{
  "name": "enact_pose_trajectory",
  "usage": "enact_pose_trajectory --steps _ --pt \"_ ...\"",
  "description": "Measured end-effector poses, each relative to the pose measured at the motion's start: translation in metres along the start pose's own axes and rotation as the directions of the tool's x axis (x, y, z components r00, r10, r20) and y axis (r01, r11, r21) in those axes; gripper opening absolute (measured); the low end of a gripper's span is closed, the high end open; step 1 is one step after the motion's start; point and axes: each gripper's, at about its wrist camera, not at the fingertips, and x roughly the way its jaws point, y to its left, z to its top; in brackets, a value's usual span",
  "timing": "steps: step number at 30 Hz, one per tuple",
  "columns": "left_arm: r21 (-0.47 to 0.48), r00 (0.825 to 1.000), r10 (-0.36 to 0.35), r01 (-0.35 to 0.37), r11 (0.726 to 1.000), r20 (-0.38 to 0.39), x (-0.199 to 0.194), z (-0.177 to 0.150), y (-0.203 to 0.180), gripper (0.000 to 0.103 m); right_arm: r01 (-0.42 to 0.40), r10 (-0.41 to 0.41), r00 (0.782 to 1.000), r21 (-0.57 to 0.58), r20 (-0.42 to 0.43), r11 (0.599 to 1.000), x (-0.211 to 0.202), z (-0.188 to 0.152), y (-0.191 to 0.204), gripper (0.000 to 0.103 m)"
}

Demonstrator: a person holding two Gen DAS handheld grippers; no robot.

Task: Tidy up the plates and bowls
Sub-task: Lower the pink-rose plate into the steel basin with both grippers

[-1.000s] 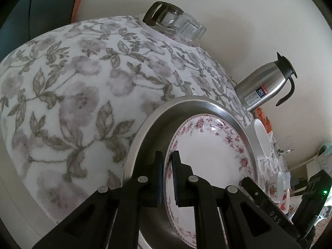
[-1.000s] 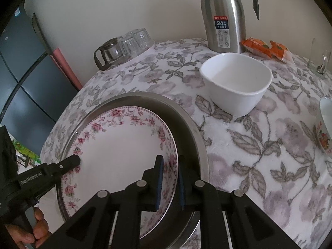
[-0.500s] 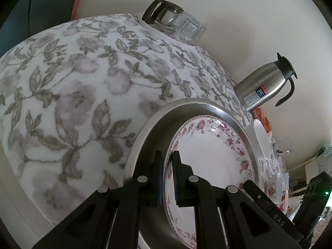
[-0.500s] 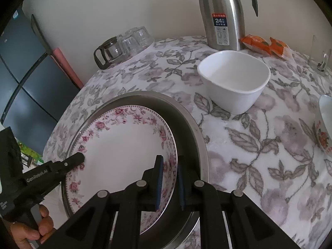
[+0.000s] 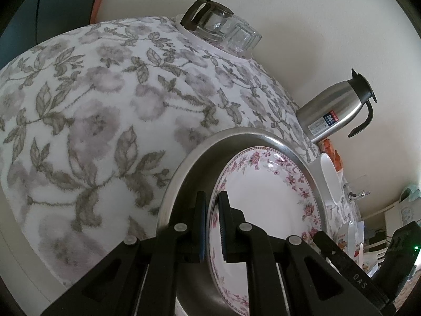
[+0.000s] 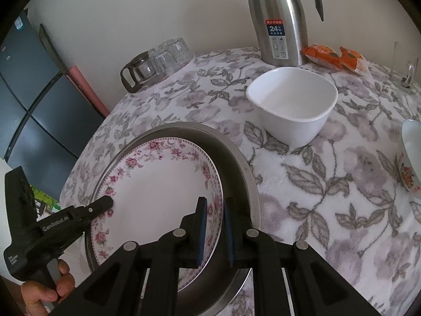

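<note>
Round table under a white cloth [image 6: 302, 184] printed with grey leaves and mauve flowers, pushed close to a cream wall; dark cabinet panels along the left edge of the right wrist view. At the lower left of that view, a wide steel tray [image 6: 242, 168] with a raised rim, and lying inside it a flower-rimmed plate [image 6: 158, 184], white in the middle, pink blossoms round the border.

Right gripper [image 6: 214, 226] at the bottom centre, jaws narrowed onto the plate's right-hand rim, one blue-edged finger over the plate, the other between plate and tray wall. Left gripper [image 6: 106, 202] reaching in from the lower left, tips pinched on the plate's opposite rim, handle wrapped by a hand [image 6: 50, 289] at the bottom left corner. Same grip seen in the left wrist view: left gripper [image 5: 210, 223] nearly closed with the plate's edge [image 5: 263, 197] between the fingers, the tray's rim [image 5: 184, 168] curving round behind.

Right of the tray, well apart from it, a white squarish bowl [image 6: 292, 105], upright. Behind that, at the top centre, a steel thermos jug [image 6: 279, 21] with a black handle and a blue label. Orange snack packets [image 6: 334, 56] just right of the jug. At the far edge of the table, upper left, a glass pot with a dark handle [image 6: 139, 69] beside upturned glasses [image 6: 175, 52]. Cut off at the right edge, a second bowl with an orange floral pattern [image 6: 409, 158].
</note>
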Motion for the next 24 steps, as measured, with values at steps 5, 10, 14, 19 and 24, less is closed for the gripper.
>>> enact_pose_trajectory --steps 5,10,14,19,24 --pt "-0.003 1.0 0.004 -0.004 1.0 -0.002 0.0 0.0 -0.001 0.009 -0.003 0.003 1.0 0.02 0.013 1.0 -0.008 0.002 -0.006 0.022" --pt "0.005 1.0 0.017 -0.017 1.0 -0.01 0.001 0.0 0.0 0.009 0.007 -0.007 1.0 -0.001 0.025 1.0 -0.015 0.004 -0.004 0.022" --pt "0.006 1.0 0.016 -0.016 1.0 -0.027 0.001 0.0 0.0 0.009 0.002 -0.002 0.999 -0.003 0.04 1.0 -0.023 0.006 -0.004 0.022" --pt "0.02 0.999 0.033 -0.032 0.999 -0.036 -0.001 -0.002 -0.001 0.009 0.036 -0.037 0.998 0.011 0.049 0.999 -0.031 0.01 -0.011 0.022" --pt "0.003 0.999 0.03 -0.03 1.0 -0.039 -0.003 -0.004 0.002 0.009 0.054 -0.054 0.998 0.034 0.008 0.998 -0.026 0.007 -0.021 0.022"
